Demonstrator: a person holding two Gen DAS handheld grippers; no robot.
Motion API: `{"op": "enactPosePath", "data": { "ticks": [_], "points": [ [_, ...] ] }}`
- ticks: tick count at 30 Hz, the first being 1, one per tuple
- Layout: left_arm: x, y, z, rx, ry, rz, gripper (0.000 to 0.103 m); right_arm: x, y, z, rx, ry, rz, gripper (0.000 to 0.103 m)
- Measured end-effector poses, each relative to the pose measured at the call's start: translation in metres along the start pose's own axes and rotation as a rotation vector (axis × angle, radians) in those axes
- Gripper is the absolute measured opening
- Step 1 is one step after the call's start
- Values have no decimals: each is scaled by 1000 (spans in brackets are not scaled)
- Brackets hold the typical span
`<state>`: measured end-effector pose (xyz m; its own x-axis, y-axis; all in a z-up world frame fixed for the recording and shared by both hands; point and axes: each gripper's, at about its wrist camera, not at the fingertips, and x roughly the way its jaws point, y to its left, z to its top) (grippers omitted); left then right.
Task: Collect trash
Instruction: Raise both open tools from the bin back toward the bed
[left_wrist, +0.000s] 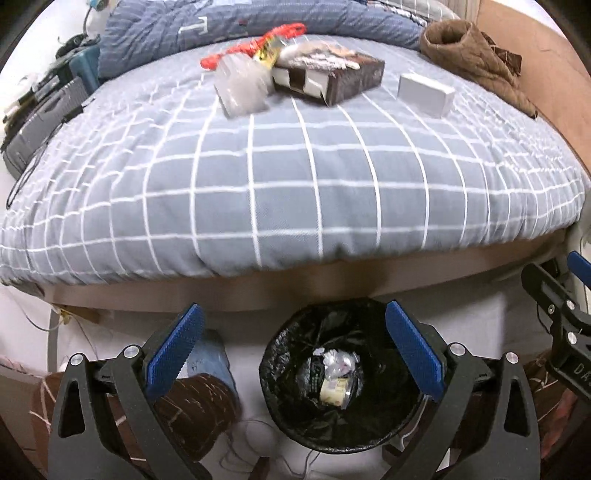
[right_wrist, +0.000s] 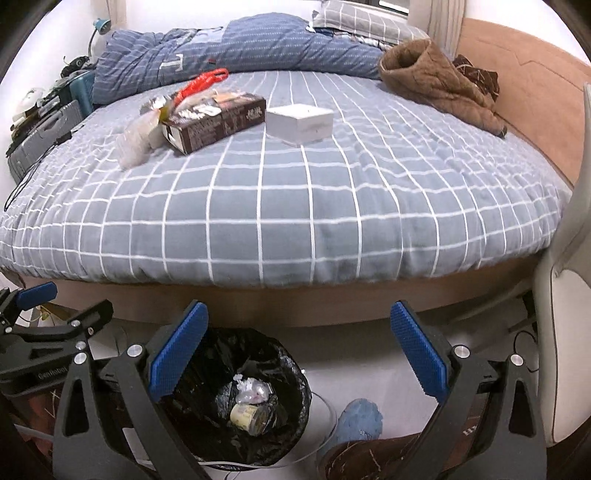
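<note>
A black-lined trash bin (left_wrist: 295, 417) stands on the floor at the foot of the bed; it also shows in the right wrist view (right_wrist: 288, 424). It holds crumpled wrappers (left_wrist: 338, 380) and a small yellow cup (right_wrist: 245, 413). On the bed lie a brown box (left_wrist: 347, 79), a white box (left_wrist: 424, 94), a clear plastic bag (left_wrist: 242, 86) and a red wrapper (left_wrist: 255, 46). My left gripper (left_wrist: 295, 347) is open and empty above the bin. My right gripper (right_wrist: 299, 347) is open and empty beside the bin.
A grey checked bedspread (right_wrist: 295, 192) covers the bed. A rolled blue quilt (right_wrist: 229, 48) and a brown garment (right_wrist: 436, 81) lie at the far side. A grey case (right_wrist: 40, 136) stands at left. Slippered feet (right_wrist: 362, 421) are on the floor.
</note>
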<state>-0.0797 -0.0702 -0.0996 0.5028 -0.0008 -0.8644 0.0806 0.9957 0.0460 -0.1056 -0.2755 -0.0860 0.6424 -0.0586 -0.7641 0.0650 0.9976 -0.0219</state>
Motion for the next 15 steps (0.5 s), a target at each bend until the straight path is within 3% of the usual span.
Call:
{"op": "enactPosePath", "data": {
  "ticks": [15],
  "points": [
    [-24,25,65,-61,-81,28,97,-13,0,54,-25,-79,-3,95]
  ]
}}
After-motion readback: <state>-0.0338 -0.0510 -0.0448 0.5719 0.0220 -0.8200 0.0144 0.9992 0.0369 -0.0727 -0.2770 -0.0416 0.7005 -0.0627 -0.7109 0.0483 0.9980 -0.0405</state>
